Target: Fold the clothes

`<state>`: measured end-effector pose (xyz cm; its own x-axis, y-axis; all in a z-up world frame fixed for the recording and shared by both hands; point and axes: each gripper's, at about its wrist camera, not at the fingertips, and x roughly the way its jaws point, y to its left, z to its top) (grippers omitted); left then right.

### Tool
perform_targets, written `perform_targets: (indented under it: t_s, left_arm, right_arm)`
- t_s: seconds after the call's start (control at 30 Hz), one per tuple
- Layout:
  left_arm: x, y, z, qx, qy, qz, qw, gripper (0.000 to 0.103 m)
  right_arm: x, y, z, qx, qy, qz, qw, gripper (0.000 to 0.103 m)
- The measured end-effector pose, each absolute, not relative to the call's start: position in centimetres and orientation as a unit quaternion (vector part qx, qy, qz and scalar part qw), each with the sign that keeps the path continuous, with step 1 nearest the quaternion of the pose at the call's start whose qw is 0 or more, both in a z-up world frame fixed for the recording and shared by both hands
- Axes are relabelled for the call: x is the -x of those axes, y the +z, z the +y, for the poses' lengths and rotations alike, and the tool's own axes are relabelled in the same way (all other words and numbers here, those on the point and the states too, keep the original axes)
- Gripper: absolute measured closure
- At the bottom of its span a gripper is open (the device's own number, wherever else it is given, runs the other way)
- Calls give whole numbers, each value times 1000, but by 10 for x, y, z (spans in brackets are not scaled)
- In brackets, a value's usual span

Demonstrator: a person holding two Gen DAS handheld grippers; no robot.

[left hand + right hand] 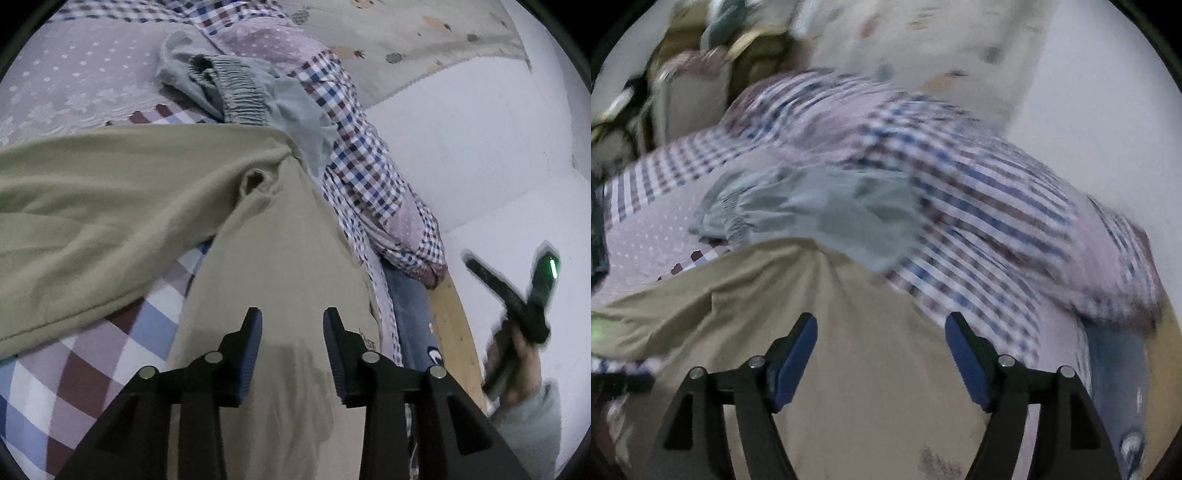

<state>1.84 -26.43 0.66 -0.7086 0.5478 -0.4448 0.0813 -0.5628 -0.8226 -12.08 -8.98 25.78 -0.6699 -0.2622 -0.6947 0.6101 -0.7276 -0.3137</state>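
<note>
A pair of tan pants [110, 192] lies spread on a bed. One leg runs off to the left and the other comes down toward the near edge. Under the pants is a checked bed cover [88, 369] with red, blue and white squares.

The left gripper [292, 332] hangs just over the near leg of the pants. Its two blue-padded fingers [251, 343] stand a little way apart, and nothing is held between them.

The right gripper [881, 354] is over the tan pants too. Its fingers are spread wide with only cloth showing under the gap. The right wrist view is blurry, so small things there are hard to see. In the left wrist view, that gripper shows far off to the right, held in a hand [517, 369] with a pale green sleeve [532, 428].

Just past the pants, farther away, lies a gray-green piece of clothing [236, 88] with a stretchy band. It is bunched up and touches the top of the pants. To its right, a small-checked cloth [369, 162] is heaped along the bed's edge. A bit of blue denim [410, 314] peeks out beside a wooden bed rail [450, 325].

There is no box or basket to be seen; all the clothes lie loose on the bed.
</note>
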Motion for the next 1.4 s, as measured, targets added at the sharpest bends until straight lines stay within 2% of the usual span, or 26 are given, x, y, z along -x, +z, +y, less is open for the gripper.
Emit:
perform_targets:
  t_s: [0.13, 0.27, 0.4, 0.6, 0.67, 0.77, 0.9, 1.03, 1.23, 1.27, 1.3, 1.33, 1.4]
  left_arm:
    - [-19, 11, -250, 353, 817, -429, 154, 62]
    - [-29, 21, -230, 343, 826, -412, 175, 62]
    - [-35, 37, -196, 328, 833, -390, 216, 62]
    - [-78, 65, -115, 322, 865, -260, 285, 58]
    - [-98, 67, -84, 328, 871, -209, 301, 56]
    - [-129, 64, -39, 352, 867, -159, 316, 56]
    - [-170, 54, -4, 382, 854, -140, 324, 55]
    - [-203, 43, 15, 409, 840, -150, 323, 55]
    - [-229, 36, 35, 431, 831, -147, 319, 55]
    - [-233, 34, 38, 434, 830, -146, 318, 55]
    - [-238, 33, 41, 438, 828, -146, 317, 55]
    - [-242, 32, 45, 442, 827, -145, 316, 55]
    - [-246, 31, 50, 445, 826, -142, 316, 55]
  right_arm:
    - [50, 269, 29, -317, -907, 204, 189, 23]
    - [-14, 249, 143, -322, -934, 107, 108, 21]
    - [-82, 207, 261, -328, -944, -45, 17, 21]
    - [-179, 150, 398, -289, -920, -249, -89, 21]
    - [-196, 133, 423, -274, -911, -289, -107, 21]
    - [-201, 105, 442, -280, -904, -304, -107, 21]
    - [-193, 81, 458, -305, -895, -312, -88, 21]
    - [-170, 67, 461, -327, -903, -265, -84, 23]
    - [-140, 38, 446, -394, -893, -211, -54, 42]
    - [-137, 34, 445, -402, -890, -208, -55, 55]
    - [-140, 38, 446, -387, -896, -213, -48, 80]
    - [-143, 43, 448, -370, -902, -218, -39, 98]
    - [-162, 61, 457, -303, -921, -243, -34, 98]
